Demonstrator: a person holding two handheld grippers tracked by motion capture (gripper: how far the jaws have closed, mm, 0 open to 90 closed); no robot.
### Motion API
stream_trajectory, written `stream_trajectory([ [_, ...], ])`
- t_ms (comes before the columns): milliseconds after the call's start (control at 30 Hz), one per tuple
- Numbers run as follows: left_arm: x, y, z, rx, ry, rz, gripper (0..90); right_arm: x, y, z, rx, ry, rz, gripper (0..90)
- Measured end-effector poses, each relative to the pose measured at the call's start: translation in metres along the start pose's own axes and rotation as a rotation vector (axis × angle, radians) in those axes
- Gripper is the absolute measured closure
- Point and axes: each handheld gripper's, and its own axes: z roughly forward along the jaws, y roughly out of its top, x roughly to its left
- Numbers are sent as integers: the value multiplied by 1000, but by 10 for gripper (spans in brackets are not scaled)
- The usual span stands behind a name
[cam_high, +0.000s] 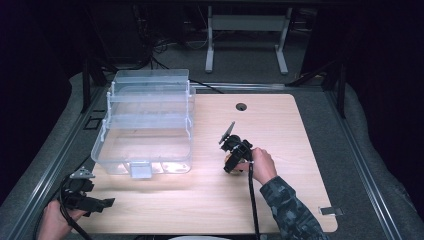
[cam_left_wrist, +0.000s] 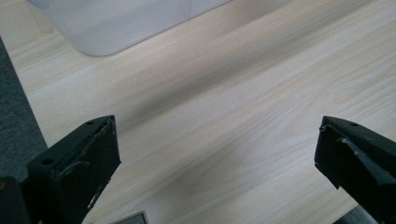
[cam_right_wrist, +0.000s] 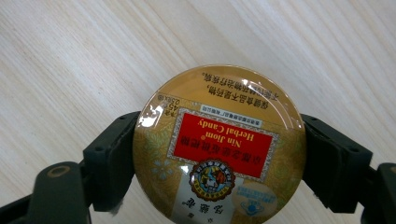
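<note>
Right gripper view: round candy tin (cam_right_wrist: 219, 149) sits clamped between the jaws; left gripper (cam_left_wrist: 217, 154) jaws spread, nothing between.

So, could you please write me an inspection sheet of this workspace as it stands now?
Surface: light wooden table, with a round hole near the far edge.
Job's things: round gold candy tin with a red label; clear plastic organiser box at the table's left.
Clutter: small metal clip at the right front corner.
Grippers: right gripper shut on the tin; left gripper open, nothing between its jaws.
Cables: black cable trailing from the right gripper.
Surroundings: grey padding, a metal stand behind.
</note>
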Motion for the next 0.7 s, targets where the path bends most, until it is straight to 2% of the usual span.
stream_trajectory([
  [133, 2, -1, -1, 2, 0, -4, 0, -6, -9, -4, -10, 8, 26, 200],
  [333, 3, -4, -1, -2, 2, -10, 0, -16, -26, -11, -1, -25, 56, 200],
  [467, 3, -4, -1, 1, -1, -13, 0, -23, -38, -13, -5, -19, 75, 200],
  [567, 3, -4, 0, -3, 1, -12, 0, -26, -45, -14, 5, -34, 82, 200],
  [600, 3, -3, 0, -1, -2, -14, 0, -30, -51, -14, 6, -36, 102, 200],
  [700, 3, -2, 0, 4, -2, -10, 0, -35, -61, -16, 15, -53, 117, 200],
])
